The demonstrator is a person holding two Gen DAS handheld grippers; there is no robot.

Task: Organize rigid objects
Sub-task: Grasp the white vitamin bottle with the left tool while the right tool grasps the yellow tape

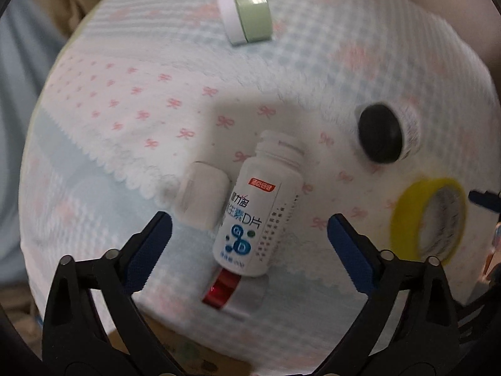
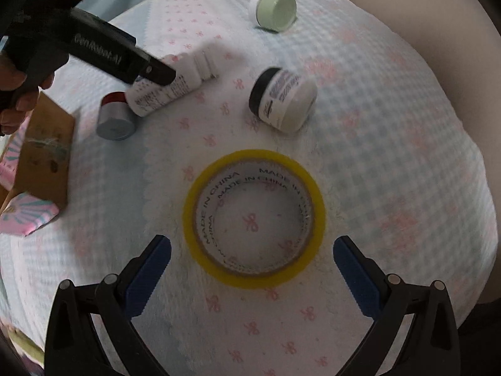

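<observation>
In the left wrist view, my left gripper [image 1: 249, 233] is open just above a white vitamin bottle [image 1: 258, 210] lying uncapped on a patterned cloth [image 1: 125, 94]. Its white cap [image 1: 202, 199] lies to its left. A red-and-silver tube [image 1: 233, 293] lies at its base. In the right wrist view, my right gripper [image 2: 252, 257] is open over the near edge of a yellow tape roll [image 2: 253, 217] lying flat. A black-lidded white jar [image 2: 283, 100] and a green-lidded jar [image 2: 275, 9] lie on their sides farther off.
A brown cardboard box [image 2: 43, 153] and pink wrapped packages [image 2: 28, 216] sit at the cloth's left edge. The left gripper's body [image 2: 94, 53] reaches over the bottle [image 2: 169, 87]. The cloth drops away at the far and right edges.
</observation>
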